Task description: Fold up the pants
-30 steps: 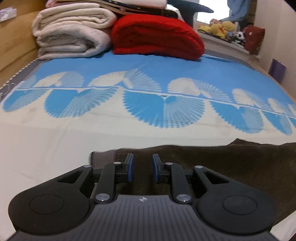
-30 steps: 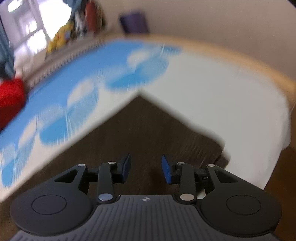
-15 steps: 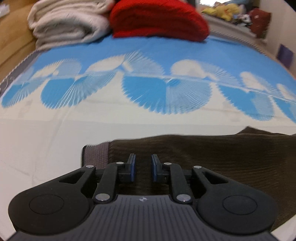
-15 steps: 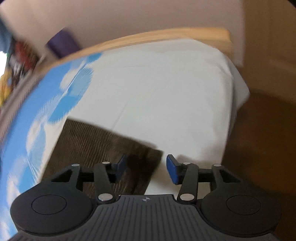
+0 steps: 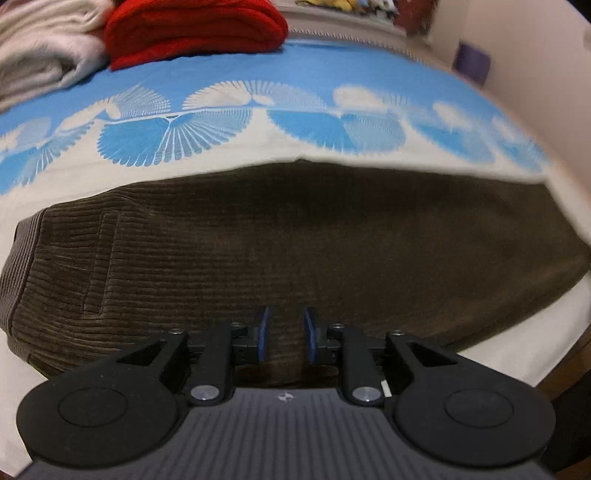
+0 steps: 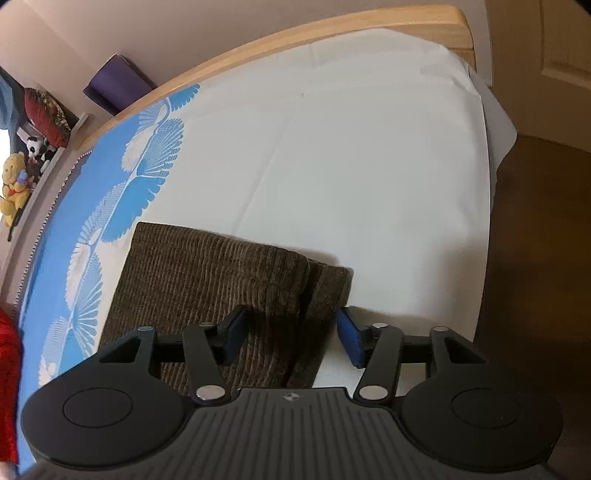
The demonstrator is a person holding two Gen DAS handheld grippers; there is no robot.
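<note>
The brown corduroy pants [image 5: 295, 243] lie flat on the bed, grey waistband at the left in the left wrist view. My left gripper [image 5: 285, 334] hovers above their near edge, jaws a small gap apart and empty. In the right wrist view the pants' leg end [image 6: 221, 269] lies on the white sheet. My right gripper [image 6: 291, 332] is open wide, its fingers straddling the near corner of the leg end, with nothing held.
The bed cover [image 5: 258, 85] is blue and white with fan patterns. A red folded blanket [image 5: 192, 29] and a cream one [image 5: 40, 55] sit at the far side. The wooden bed frame [image 6: 295, 33] and the floor [image 6: 535, 221] lie to the right.
My left gripper moved right along the pants and higher above them. My right gripper swung to the leg end and opened wider around its corner.
</note>
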